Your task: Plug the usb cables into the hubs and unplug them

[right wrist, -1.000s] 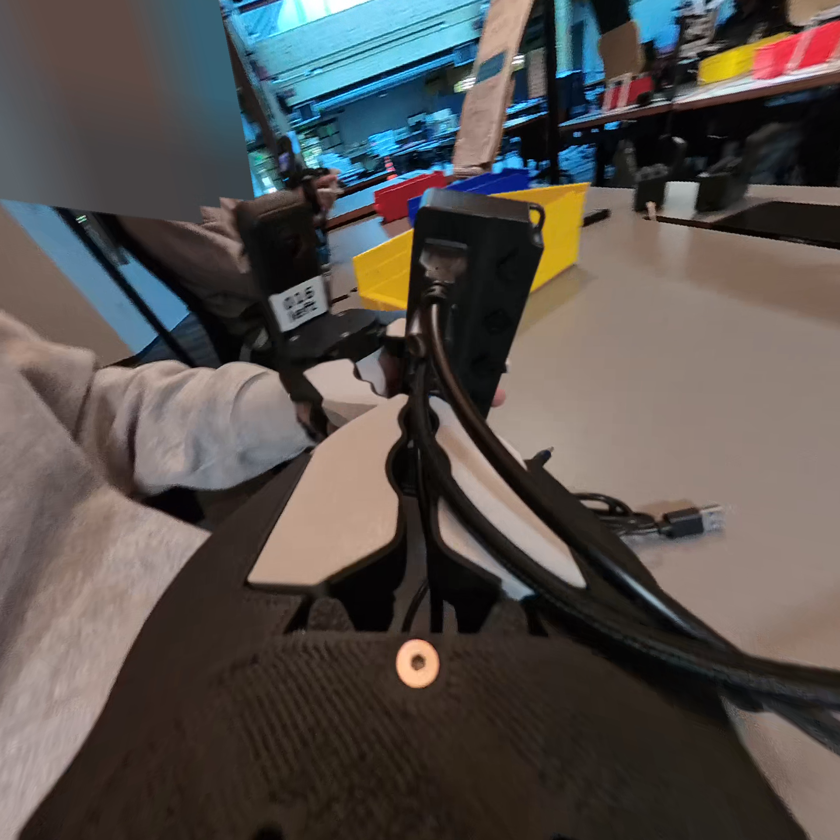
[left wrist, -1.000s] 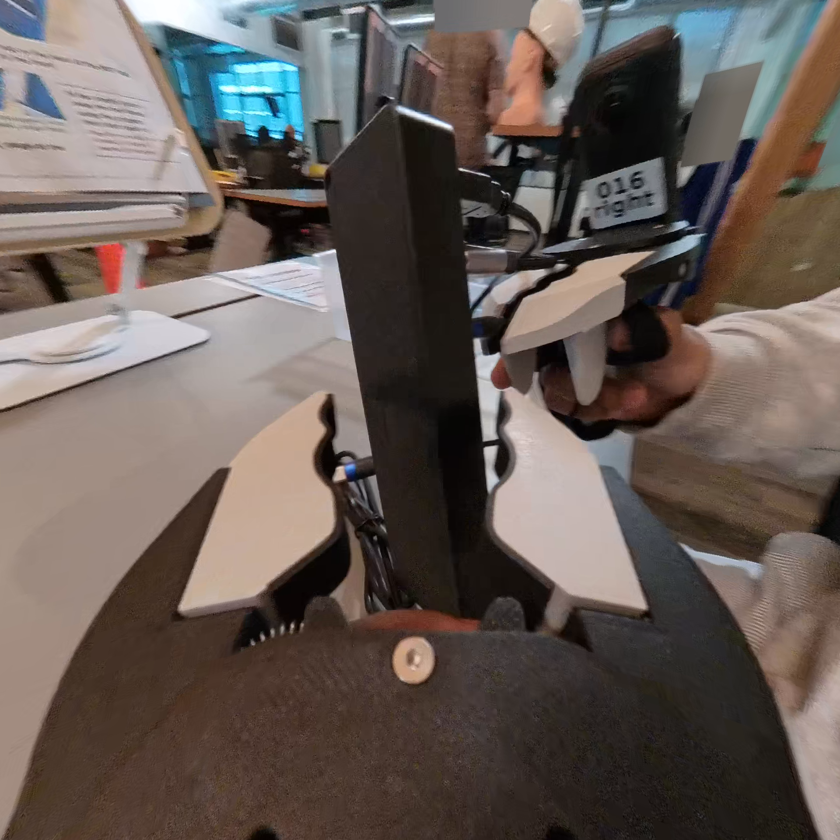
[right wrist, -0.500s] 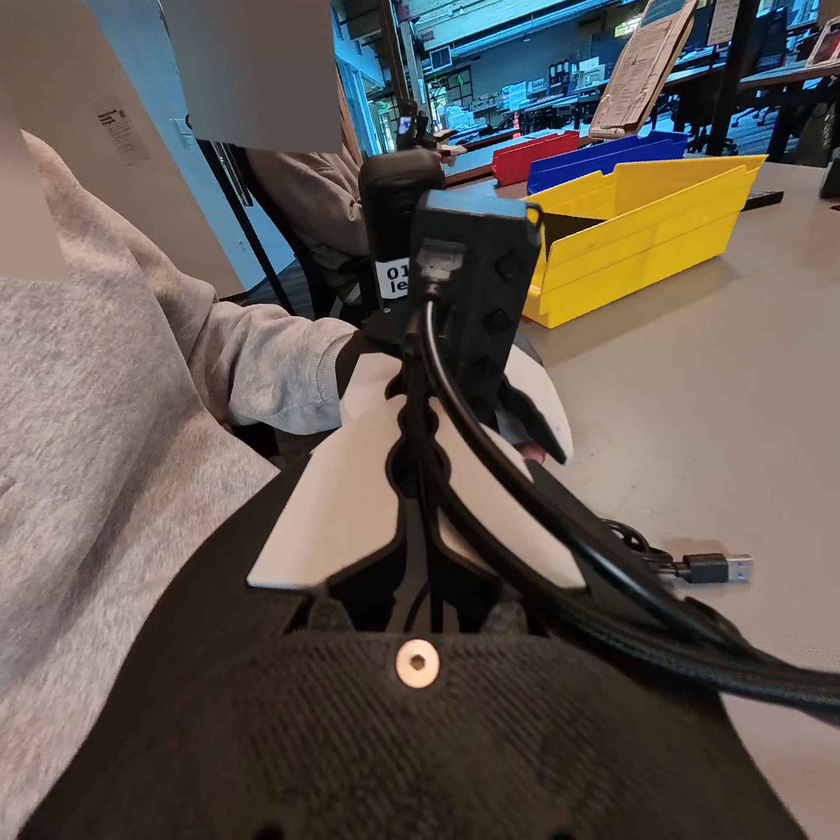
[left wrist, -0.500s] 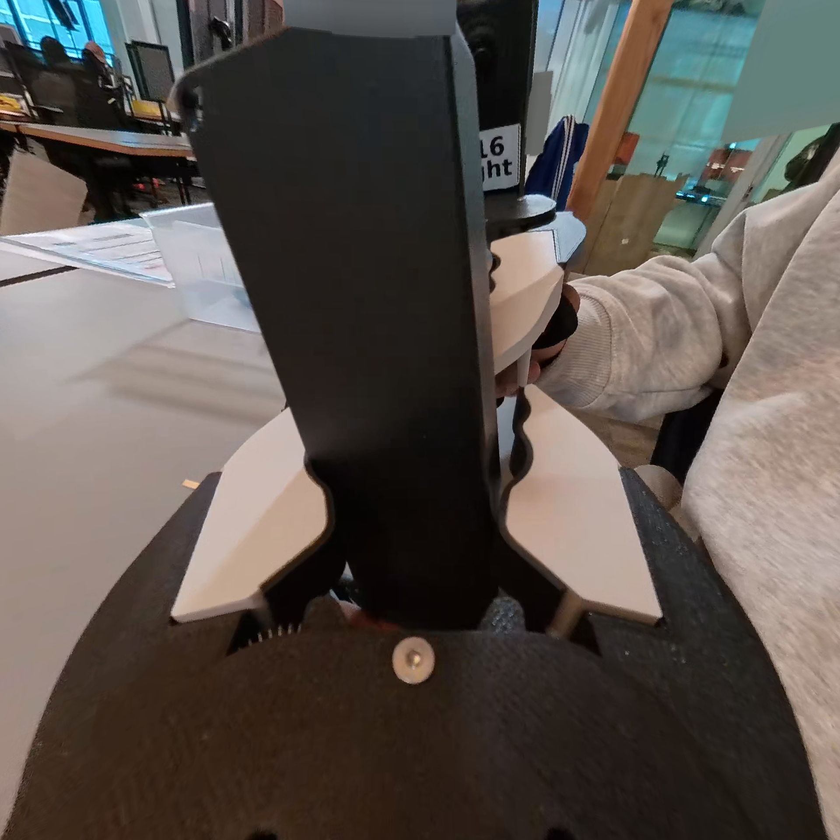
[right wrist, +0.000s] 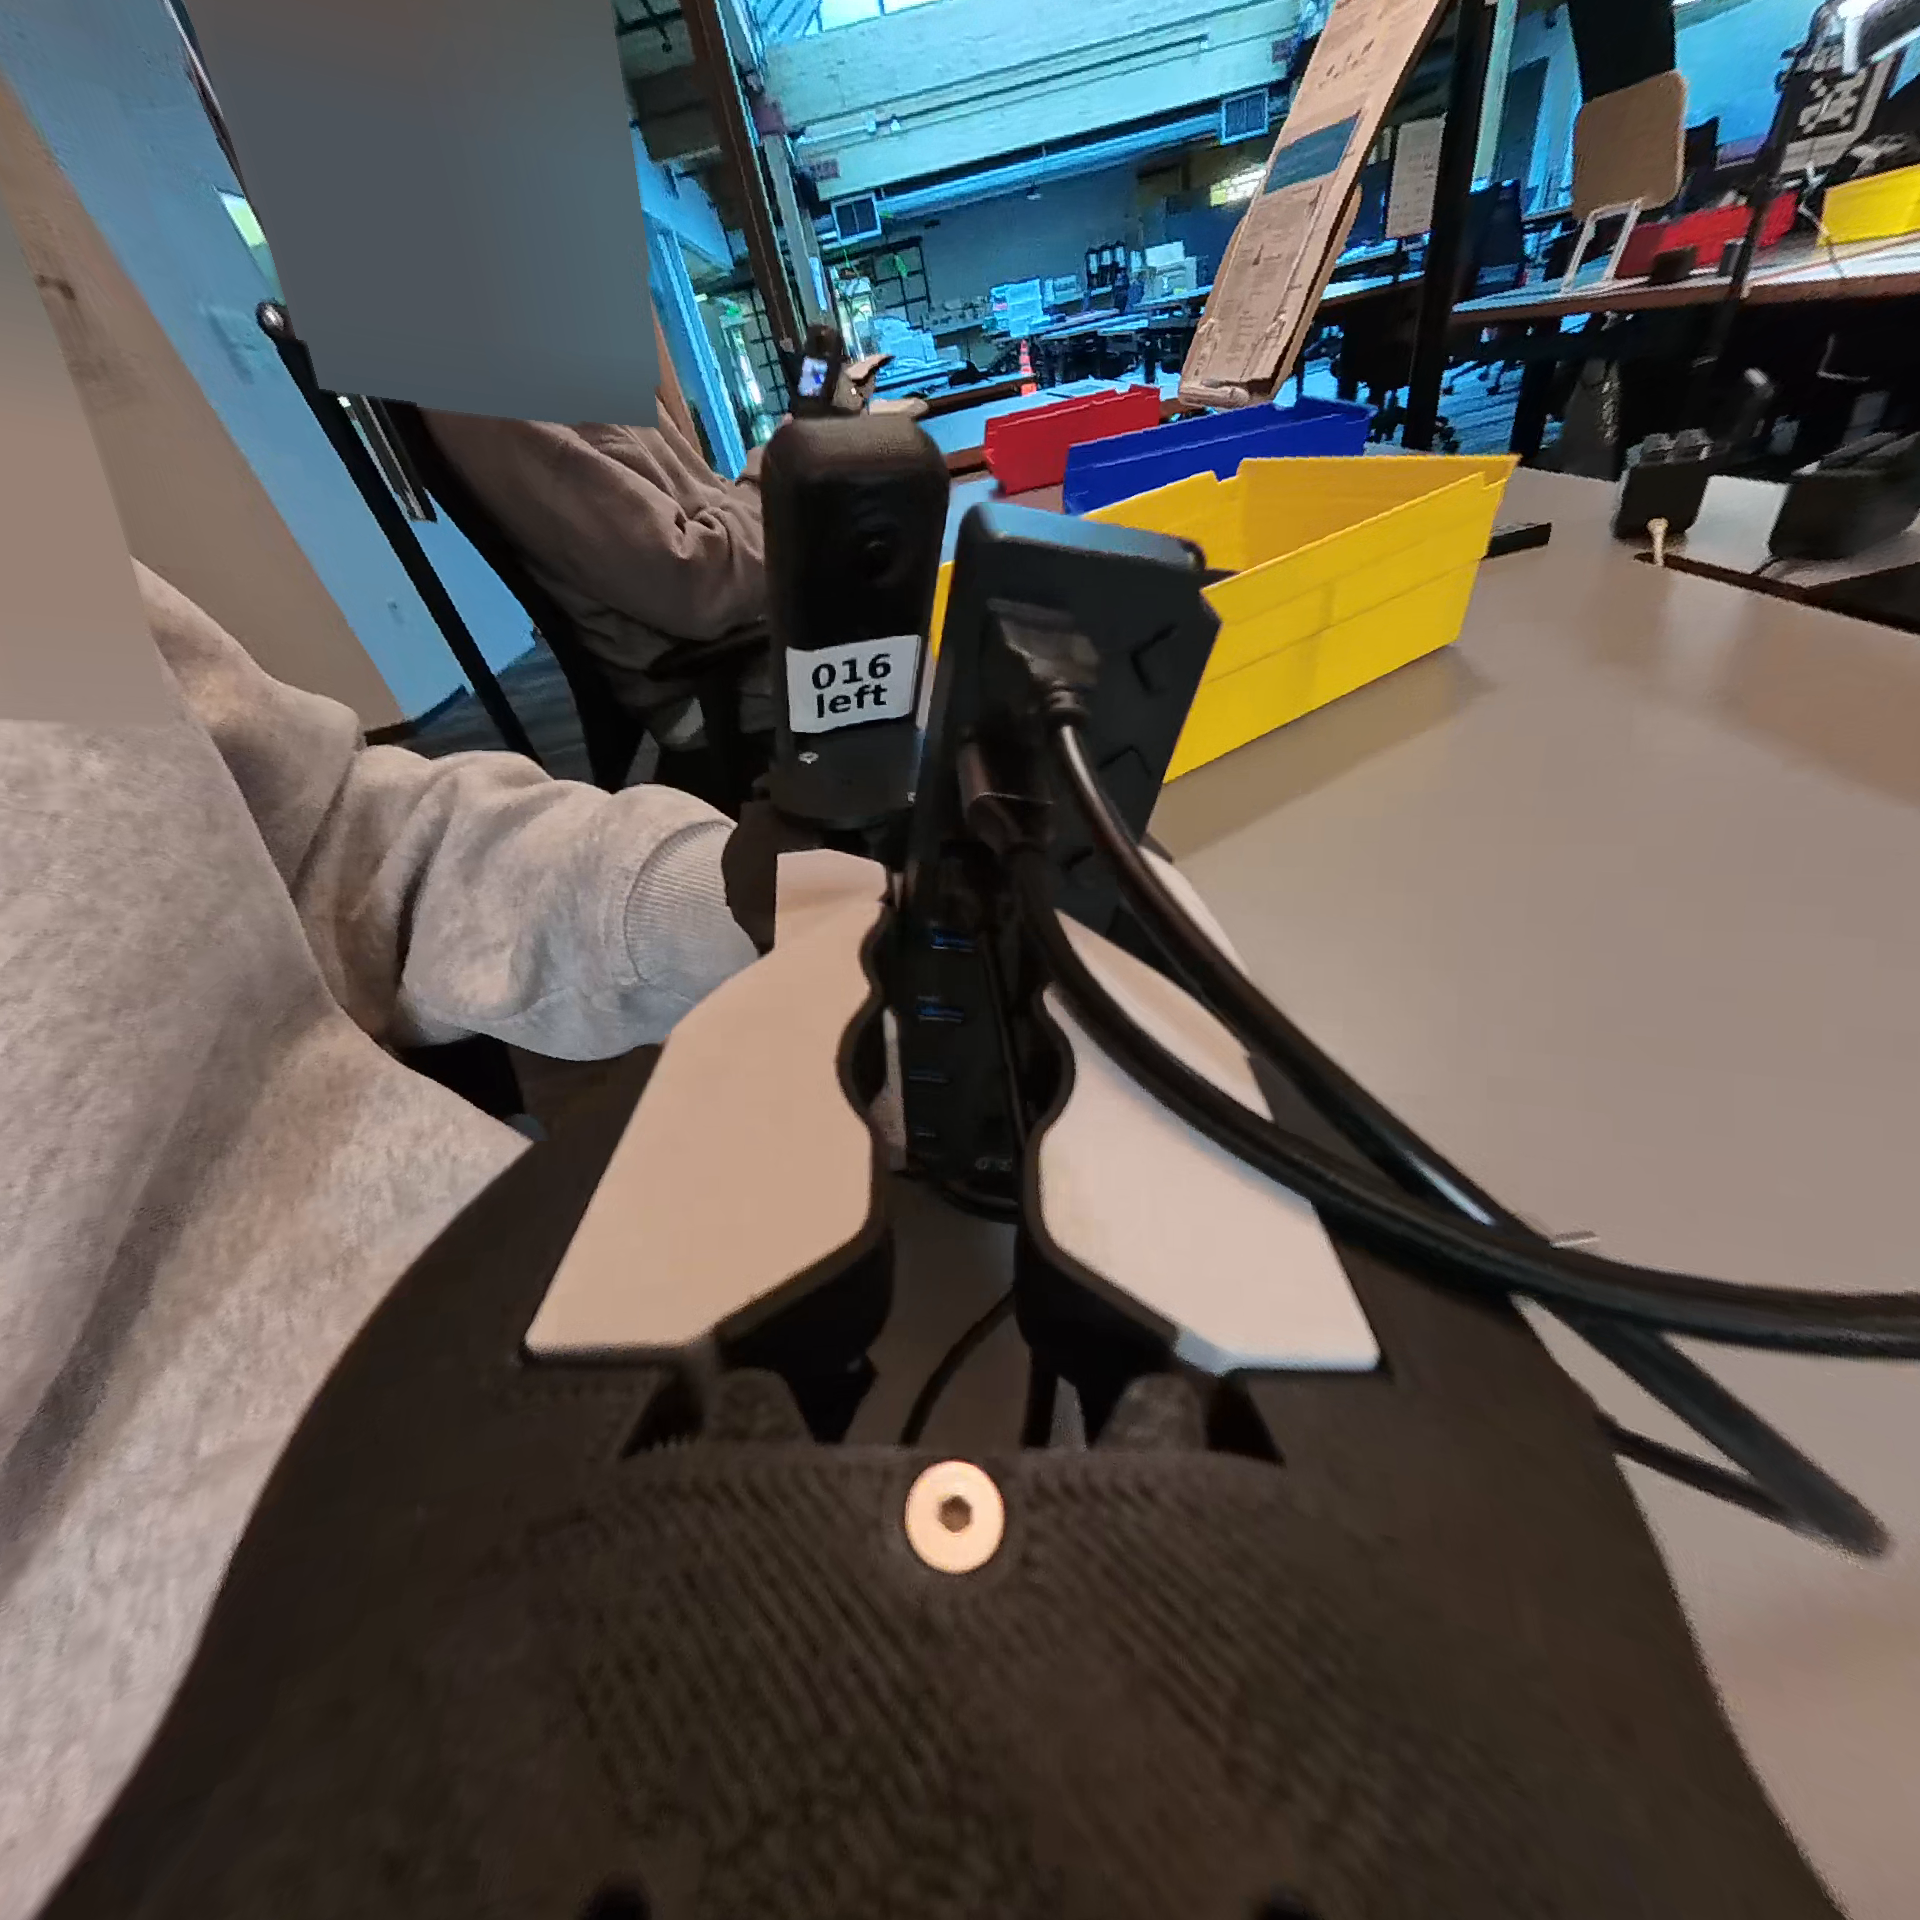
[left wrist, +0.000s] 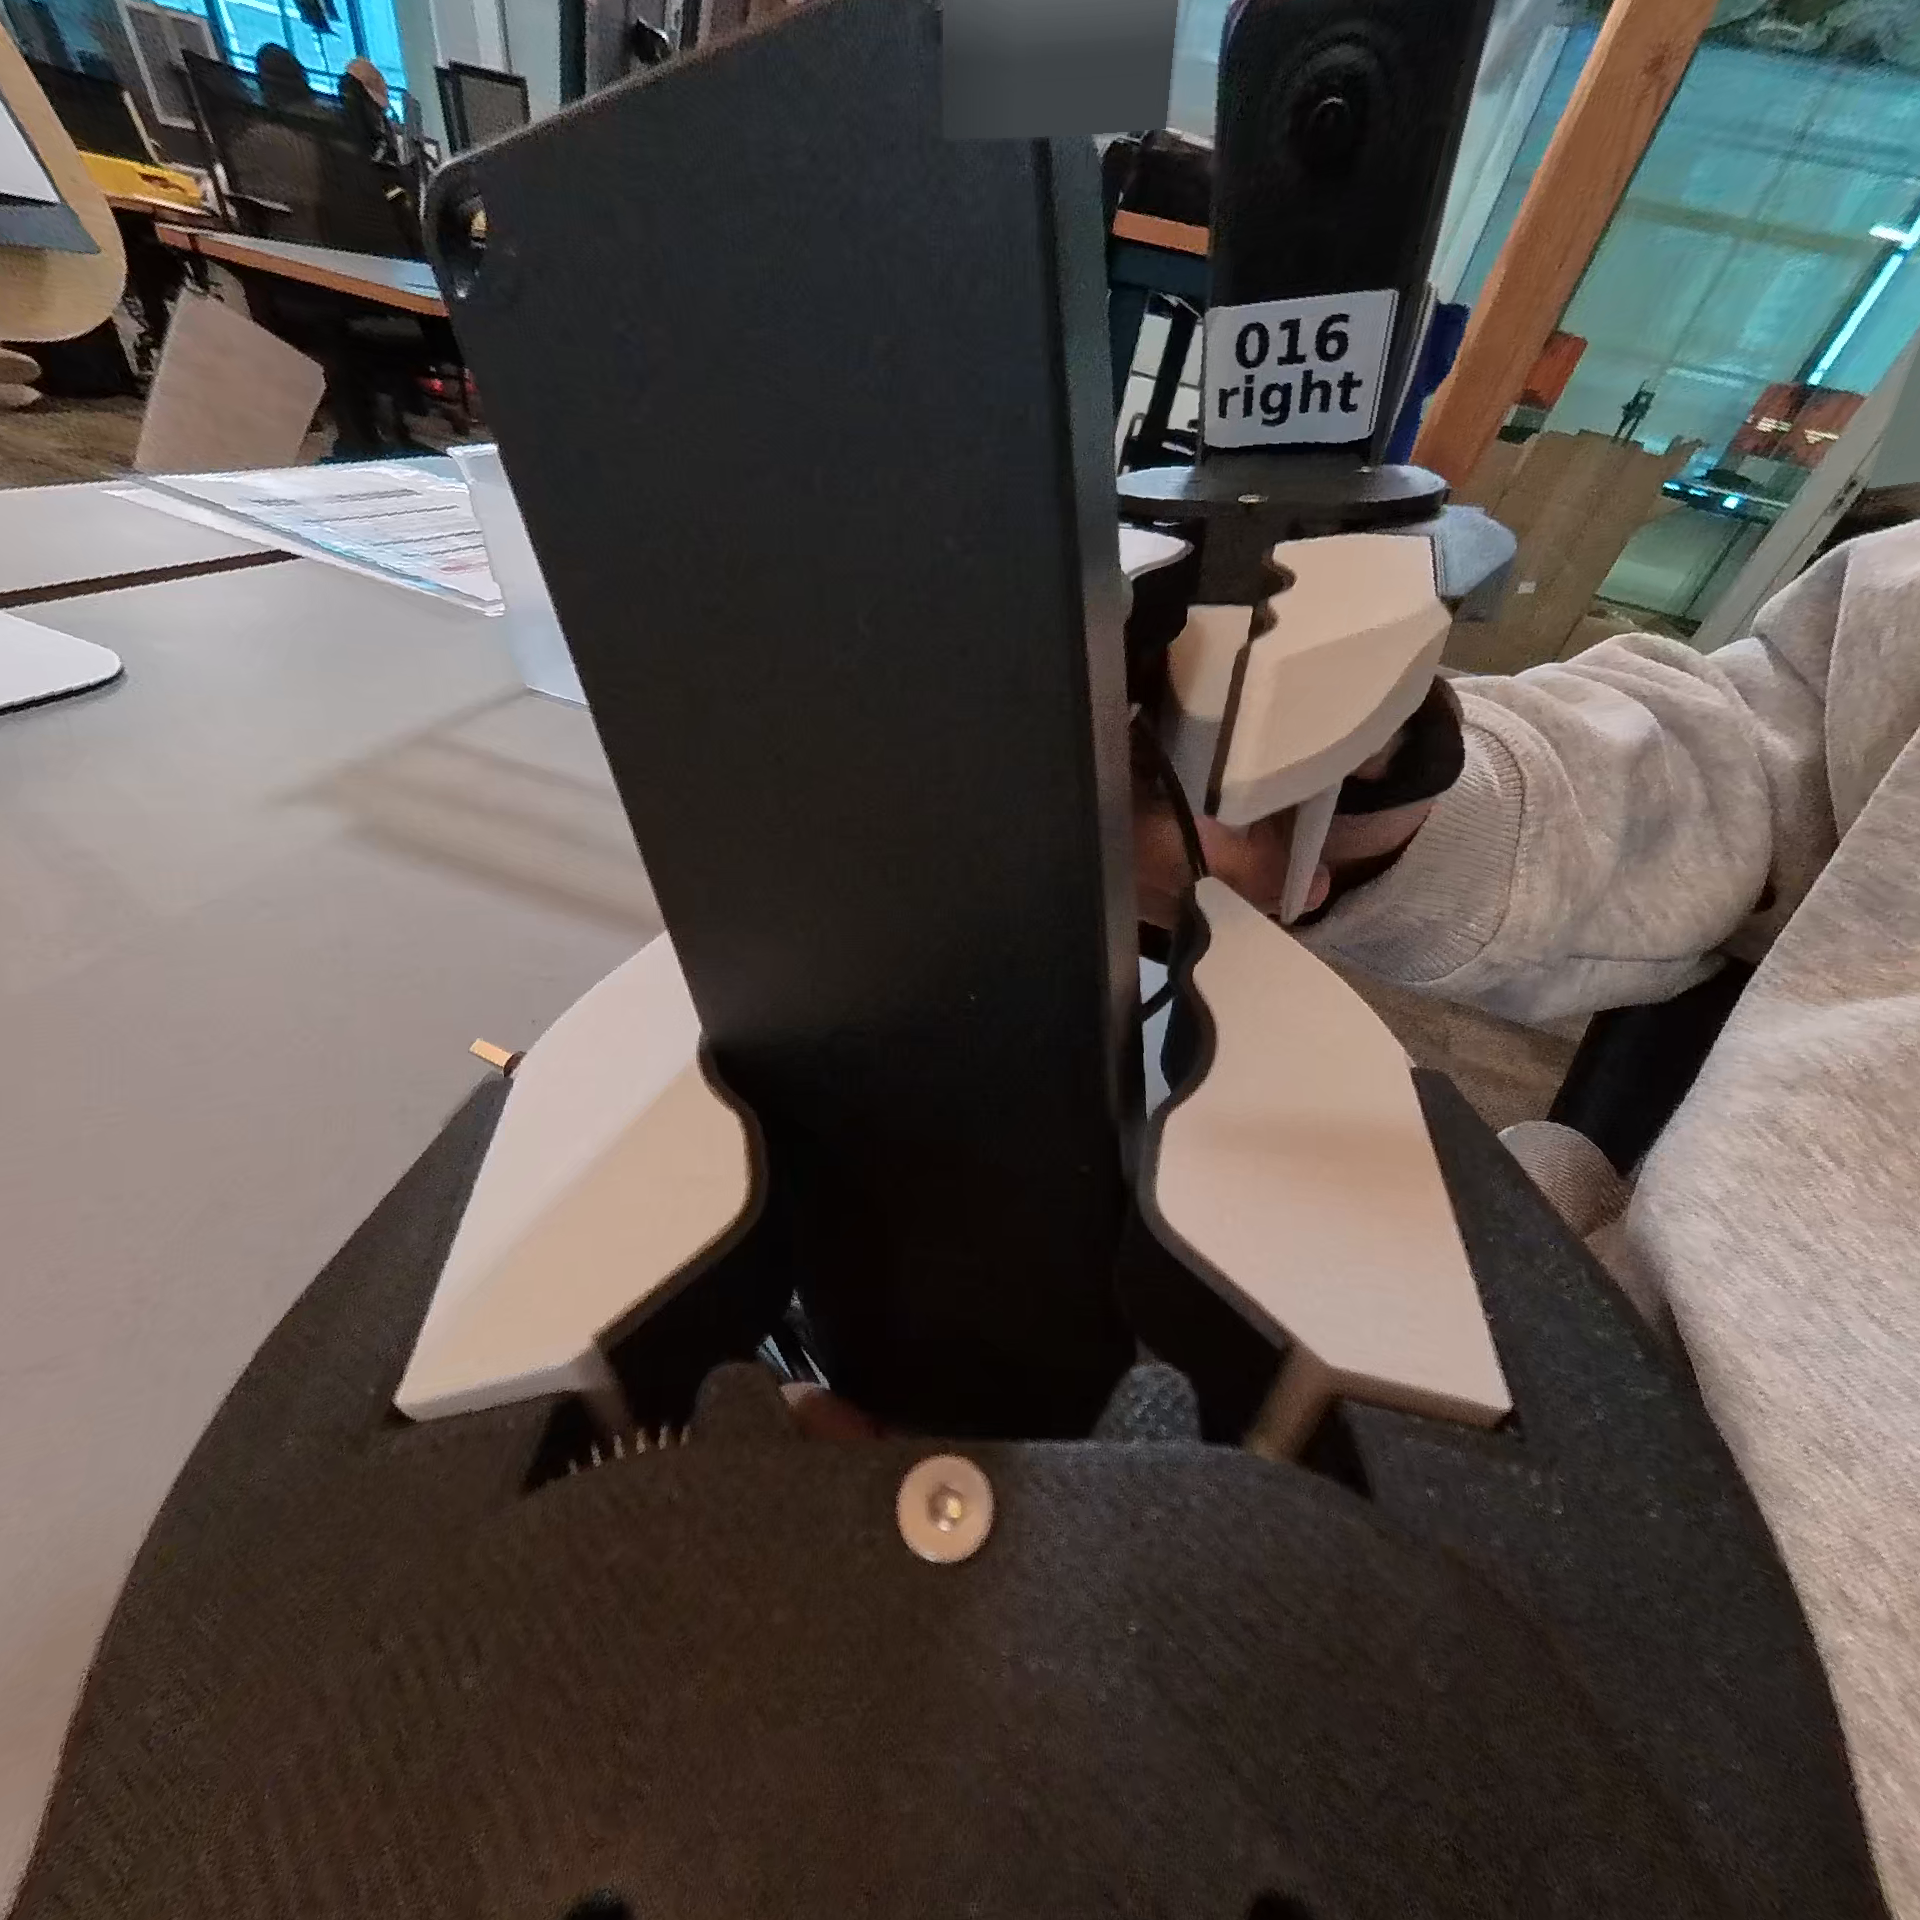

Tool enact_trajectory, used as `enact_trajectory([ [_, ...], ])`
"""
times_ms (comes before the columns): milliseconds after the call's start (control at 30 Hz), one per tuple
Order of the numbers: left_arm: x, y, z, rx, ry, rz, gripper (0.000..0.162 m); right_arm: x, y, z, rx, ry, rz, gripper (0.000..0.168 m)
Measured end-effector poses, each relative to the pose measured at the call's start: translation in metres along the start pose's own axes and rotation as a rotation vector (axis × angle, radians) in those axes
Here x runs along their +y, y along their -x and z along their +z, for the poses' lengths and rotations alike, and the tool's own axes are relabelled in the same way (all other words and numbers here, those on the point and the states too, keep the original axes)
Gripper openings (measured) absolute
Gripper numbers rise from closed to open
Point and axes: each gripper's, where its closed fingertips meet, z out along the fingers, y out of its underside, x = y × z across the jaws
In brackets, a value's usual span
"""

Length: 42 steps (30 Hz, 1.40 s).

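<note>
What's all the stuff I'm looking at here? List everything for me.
hub: one, black, upright, held in the left jaws.
cables: at least two, black, from the hub's port side off to the right over the table.
table: one, grey, under everything.
bins: three; yellow nearest, blue and red behind it.
papers: a few, white, far side of the table.
left gripper: black body, white jaws shut on the hub.
right gripper: same build, jaws shut on a thin black cable next to the hub's port side.
sleeves: grey, the person's arms.
</note>
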Motion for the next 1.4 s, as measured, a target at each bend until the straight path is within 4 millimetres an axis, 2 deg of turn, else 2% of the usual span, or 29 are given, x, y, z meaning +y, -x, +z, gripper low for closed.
enact_trajectory([
  [167, 0.0, -0.002, 0.001, -0.01, 0.01, 0.02, 0.081, -0.002, -0.001, -0.002, -0.02, -0.011, 0.075, 0.02],
  [433, 0.002, -0.003, 0.002, -0.035, 0.037, 0.069, 0.081, -0.001, 0.001, 0.0, -0.025, -0.015, 0.091, 0.015],
  [700, 0.002, 0.0, 0.002, -0.049, 0.026, 0.041, 0.081, -0.002, -0.004, 0.001, 0.017, -0.049, 0.1, 0.013],
  [833, -0.001, 0.002, 0.002, -0.074, -0.02, 0.031, 0.081, -0.002, -0.006, 0.001, 0.066, -0.034, 0.043, 0.013],
  [967, -0.016, 0.016, -0.009, -0.212, -0.114, 0.141, 0.078, -0.003, -0.015, -0.003, 0.157, -0.037, 0.011, 0.011],
  [1067, -0.03, 0.024, -0.019, -0.364, -0.159, 0.293, 0.066, -0.005, -0.027, -0.009, 0.24, -0.056, 0.021, 0.011],
  [1200, -0.042, 0.021, -0.026, -0.582, -0.146, 0.58, 0.029, -0.006, -0.038, -0.014, 0.321, -0.092, 0.06, 0.011],
  [1267, -0.042, 0.021, -0.024, -0.643, -0.114, 0.647, 0.029, -0.005, -0.04, -0.015, 0.331, -0.095, 0.065, 0.011],
  [1400, -0.04, 0.024, -0.022, -0.613, -0.1, 0.57, 0.027, -0.005, -0.042, -0.016, 0.339, -0.1, 0.068, 0.011],
])
